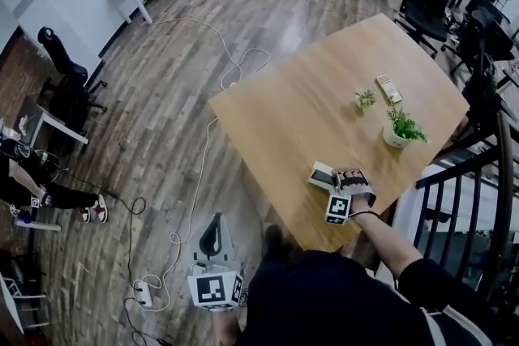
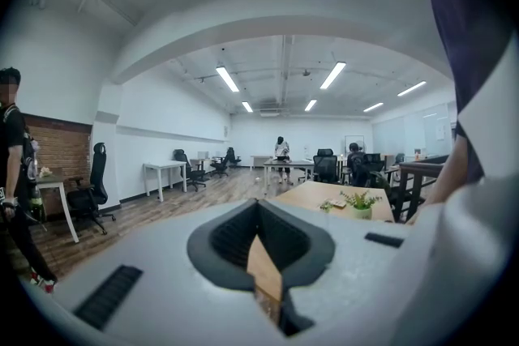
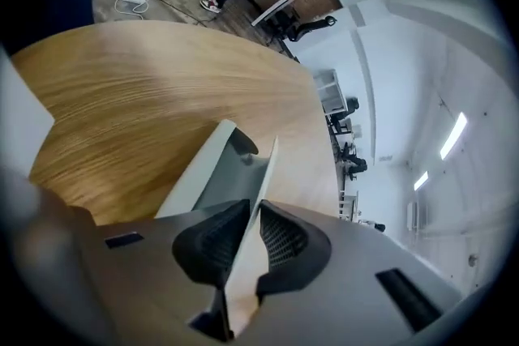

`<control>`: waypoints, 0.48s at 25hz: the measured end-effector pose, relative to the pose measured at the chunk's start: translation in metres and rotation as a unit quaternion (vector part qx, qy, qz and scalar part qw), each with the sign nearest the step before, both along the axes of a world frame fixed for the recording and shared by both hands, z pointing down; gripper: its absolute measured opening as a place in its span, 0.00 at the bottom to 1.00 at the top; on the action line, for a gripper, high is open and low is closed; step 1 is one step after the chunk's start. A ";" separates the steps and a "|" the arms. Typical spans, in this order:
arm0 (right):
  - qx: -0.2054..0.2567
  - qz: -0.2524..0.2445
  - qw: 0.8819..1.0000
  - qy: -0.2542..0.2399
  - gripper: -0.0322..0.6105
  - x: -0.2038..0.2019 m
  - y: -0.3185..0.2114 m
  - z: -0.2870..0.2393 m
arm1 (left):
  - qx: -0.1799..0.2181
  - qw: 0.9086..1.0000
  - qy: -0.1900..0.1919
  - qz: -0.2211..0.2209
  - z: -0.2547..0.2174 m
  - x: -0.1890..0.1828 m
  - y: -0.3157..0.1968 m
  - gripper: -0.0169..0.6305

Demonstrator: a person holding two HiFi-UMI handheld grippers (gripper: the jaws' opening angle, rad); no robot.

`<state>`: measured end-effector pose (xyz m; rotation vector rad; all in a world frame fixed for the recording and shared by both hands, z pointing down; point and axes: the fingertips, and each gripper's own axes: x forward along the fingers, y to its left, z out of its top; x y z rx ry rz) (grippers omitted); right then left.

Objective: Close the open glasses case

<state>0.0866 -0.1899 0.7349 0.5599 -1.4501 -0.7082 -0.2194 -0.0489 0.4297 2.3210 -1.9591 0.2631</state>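
The glasses case point(image 1: 321, 175) lies open near the front edge of the wooden table point(image 1: 308, 109). In the right gripper view its pale shell with a dark lining point(image 3: 212, 166) lies on the wood, and its thin lid point(image 3: 266, 170) stands on edge. My right gripper point(image 3: 253, 208) point(image 1: 339, 181) is shut on that lid, the pads pressing its two faces. My left gripper point(image 1: 212, 237) hangs off the table over the floor, at the lower left of the head view. It points out across the room, its jaws point(image 2: 258, 213) together and nothing visibly held.
A potted plant point(image 1: 399, 128), a smaller plant point(image 1: 365, 99) and a flat striped object point(image 1: 389, 87) sit further back on the table. A black railing point(image 1: 454, 174) runs at the right. Cables and a power strip point(image 1: 143, 293) lie on the floor. A person point(image 1: 32, 182) stands at the left.
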 end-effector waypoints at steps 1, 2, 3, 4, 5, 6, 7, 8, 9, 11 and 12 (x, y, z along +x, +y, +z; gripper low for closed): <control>-0.004 -0.004 1.000 0.004 0.13 -0.001 0.006 0.003 | 0.000 1.000 0.000 0.002 0.000 0.001 0.000 0.02; -0.007 -0.008 1.000 0.007 0.15 -0.002 0.012 0.005 | 0.000 1.000 -0.001 0.004 0.000 0.002 -0.001 0.02; -0.006 -0.015 1.000 0.011 0.16 -0.002 0.017 0.007 | -0.001 1.000 -0.002 0.006 0.001 0.003 -0.001 0.02; -0.002 -0.024 1.000 0.018 0.16 -0.004 0.020 0.008 | -0.002 1.000 -0.003 0.009 0.002 0.004 -0.001 0.02; 0.002 -0.035 0.999 0.026 0.17 -0.006 0.022 0.008 | -0.002 1.000 -0.005 0.011 0.003 0.005 -0.002 0.02; 0.004 -0.047 0.998 0.036 0.17 -0.008 0.024 0.008 | -0.003 1.000 -0.005 0.012 0.004 0.005 -0.002 0.02; 0.003 -0.061 0.997 0.046 0.18 -0.011 0.027 0.008 | -0.003 1.000 -0.005 0.012 0.004 0.005 -0.002 0.02; -0.001 -0.075 0.996 0.055 0.20 -0.013 0.031 0.009 | -0.003 1.000 -0.005 0.011 0.004 0.005 -0.002 0.02; -0.006 -0.090 0.994 0.062 0.21 -0.016 0.037 0.012 | -0.004 1.000 -0.005 0.010 0.004 0.005 -0.002 0.02; -0.016 -0.119 0.990 0.077 0.26 -0.021 0.049 0.017 | -0.006 1.000 -0.007 0.012 0.004 0.006 -0.002 0.02; -0.022 -0.129 0.988 0.085 0.28 -0.022 0.055 0.018 | -0.007 1.000 -0.008 0.013 0.004 0.006 -0.002 0.02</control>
